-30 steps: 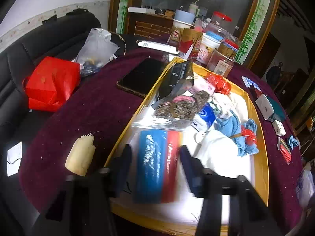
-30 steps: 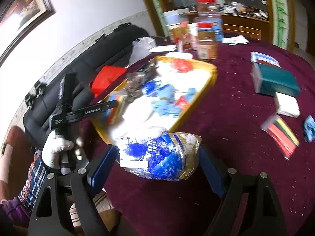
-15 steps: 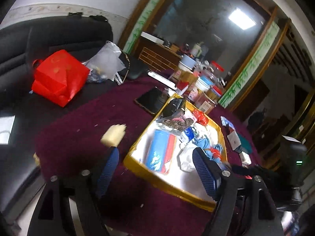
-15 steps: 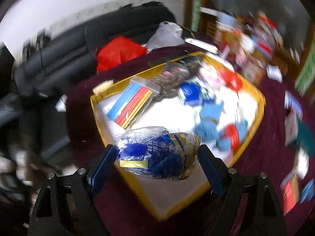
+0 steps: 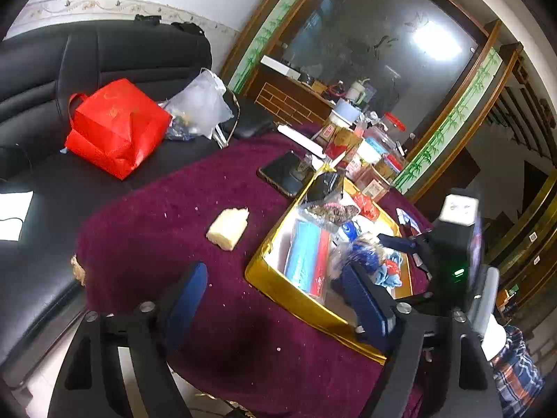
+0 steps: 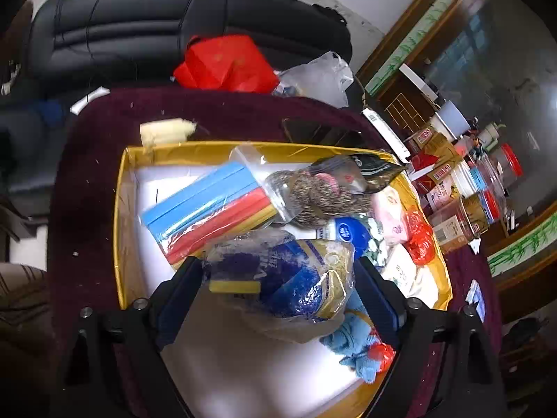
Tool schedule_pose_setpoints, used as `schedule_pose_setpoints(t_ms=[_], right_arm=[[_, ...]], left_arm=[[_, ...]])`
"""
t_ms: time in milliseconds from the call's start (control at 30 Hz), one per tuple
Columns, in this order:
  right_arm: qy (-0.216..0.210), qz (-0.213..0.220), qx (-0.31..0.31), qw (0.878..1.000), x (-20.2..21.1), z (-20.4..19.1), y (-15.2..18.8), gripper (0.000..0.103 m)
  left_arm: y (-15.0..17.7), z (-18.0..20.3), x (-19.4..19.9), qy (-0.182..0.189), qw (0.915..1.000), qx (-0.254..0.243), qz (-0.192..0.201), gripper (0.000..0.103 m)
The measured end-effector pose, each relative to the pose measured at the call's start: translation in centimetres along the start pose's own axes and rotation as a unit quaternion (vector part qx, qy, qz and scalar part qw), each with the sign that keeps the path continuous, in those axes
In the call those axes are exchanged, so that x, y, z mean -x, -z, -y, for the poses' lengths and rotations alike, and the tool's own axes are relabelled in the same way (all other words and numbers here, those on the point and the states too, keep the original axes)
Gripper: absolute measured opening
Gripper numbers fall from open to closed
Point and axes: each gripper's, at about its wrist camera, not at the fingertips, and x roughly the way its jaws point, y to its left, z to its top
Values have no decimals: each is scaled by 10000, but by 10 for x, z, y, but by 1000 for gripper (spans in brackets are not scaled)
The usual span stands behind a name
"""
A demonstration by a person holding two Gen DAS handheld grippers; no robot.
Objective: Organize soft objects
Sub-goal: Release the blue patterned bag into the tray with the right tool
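My right gripper is shut on a blue and gold plastic bag and holds it over the gold tray. The tray holds a blue, red and yellow sponge pack, a bag of scouring pads, blue cloths and red wrappers. My left gripper is open and empty, back from the tray's near corner, above the maroon tablecloth. In the left wrist view the right gripper hangs over the tray with the bag. A pale yellow sponge lies on the cloth left of the tray.
A black phone lies beyond the tray. Jars and boxes crowd the far table edge. A red bag and a clear plastic bag sit on the black sofa at left. The person's sleeve is at the right.
My right gripper carried the bag from the bare tablecloth to above the tray. My left gripper pulled back and up, away from the sponge pack in the tray.
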Motion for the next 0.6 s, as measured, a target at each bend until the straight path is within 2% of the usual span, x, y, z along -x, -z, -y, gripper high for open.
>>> schedule_pose_setpoints(t_ms=[200,333,467,600], right_arm=[[-188,266,-553,9979,30,22,11,90],[-439,427,-1301,9896,52,49,36,90],[-576,518,-2228,9718,74,80,80,90],[-455,540,-2963,9525,94,103,133,90]], left_arm=[[6,9,-4,180,9998,21,-112,87],[9,23,0,217,9996,-140,-120,87],[13,38,4,245,9992,-284,-136,88],[19,57,6,366,9982,-443,-142,88]])
